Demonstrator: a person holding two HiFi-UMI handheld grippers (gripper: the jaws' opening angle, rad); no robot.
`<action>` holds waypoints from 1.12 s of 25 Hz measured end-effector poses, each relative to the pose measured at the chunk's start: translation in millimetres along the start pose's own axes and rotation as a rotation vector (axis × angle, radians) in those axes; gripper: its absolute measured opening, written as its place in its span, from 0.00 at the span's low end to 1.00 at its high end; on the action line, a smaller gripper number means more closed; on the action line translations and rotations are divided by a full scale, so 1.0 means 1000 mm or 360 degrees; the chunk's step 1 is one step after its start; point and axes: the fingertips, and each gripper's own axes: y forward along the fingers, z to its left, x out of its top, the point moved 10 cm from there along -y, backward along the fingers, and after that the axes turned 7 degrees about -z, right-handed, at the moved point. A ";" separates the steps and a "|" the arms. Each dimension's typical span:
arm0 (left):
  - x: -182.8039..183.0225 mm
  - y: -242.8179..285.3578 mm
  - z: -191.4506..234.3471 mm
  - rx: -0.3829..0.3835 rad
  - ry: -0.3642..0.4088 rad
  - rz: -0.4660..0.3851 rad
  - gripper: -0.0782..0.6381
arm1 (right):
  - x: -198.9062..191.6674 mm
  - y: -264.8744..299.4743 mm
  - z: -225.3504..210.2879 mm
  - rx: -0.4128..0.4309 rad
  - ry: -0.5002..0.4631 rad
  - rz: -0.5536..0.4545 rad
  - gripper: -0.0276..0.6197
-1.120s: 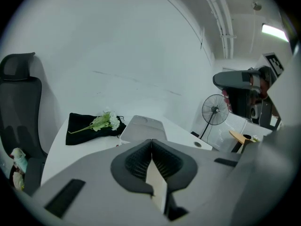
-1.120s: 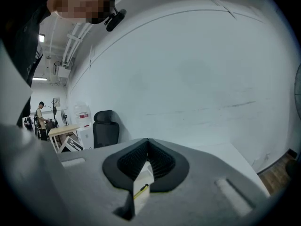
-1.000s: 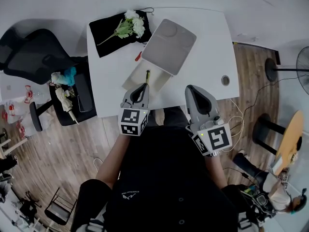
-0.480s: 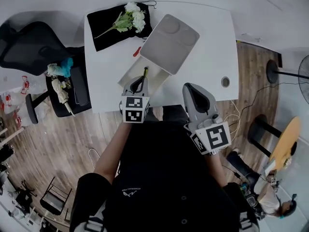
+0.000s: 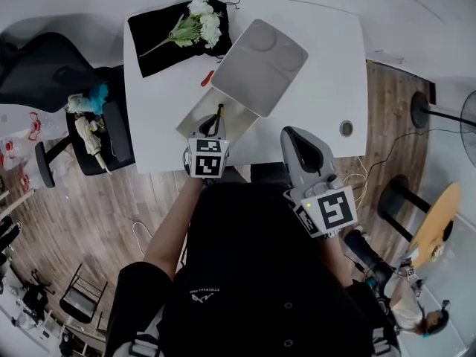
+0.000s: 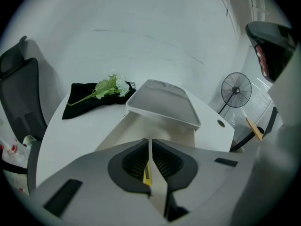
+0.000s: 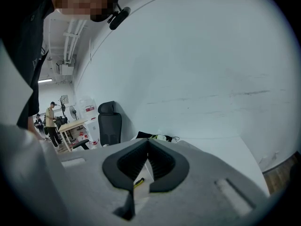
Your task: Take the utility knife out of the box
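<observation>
A white box (image 5: 195, 117) stands open on the white table (image 5: 320, 88), its grey lid (image 5: 260, 56) tilted back. A yellow and black utility knife (image 5: 219, 114) pokes out over the box's inside from my left gripper (image 5: 215, 127). In the left gripper view the jaws of my left gripper (image 6: 149, 149) are pressed together, and the utility knife (image 6: 147, 174) shows as a yellow strip between them. Ahead are the box (image 6: 141, 126) and lid (image 6: 162, 102). My right gripper (image 5: 292, 134) hovers at the table's near edge, right of the box. Seen in its own view, my right gripper (image 7: 147, 149) is shut and holds nothing.
A black cloth (image 5: 152, 39) with white flowers (image 5: 201, 17) lies at the table's far left corner. A small red thing (image 5: 207, 78) lies beside the lid. A round cable hole (image 5: 346, 128) is near the right edge. A black office chair (image 5: 52, 80) stands left of the table.
The left gripper's marker cube has drawn closer to the box, with the knife still at the jaw tips. The head view has shifted a little. The right gripper has barely moved.
</observation>
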 end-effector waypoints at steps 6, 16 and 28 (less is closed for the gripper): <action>-0.005 0.018 0.000 0.0036 -0.0016 0.0106 0.26 | 0.000 0.009 -0.012 0.0032 0.0003 0.0029 0.05; -0.009 0.040 0.002 0.0121 -0.0026 0.0237 0.26 | -0.002 0.025 -0.033 0.0071 0.0042 0.0083 0.05; -0.012 0.055 0.002 0.0193 -0.0038 0.0327 0.26 | -0.003 0.032 -0.050 0.0076 0.0062 0.0110 0.05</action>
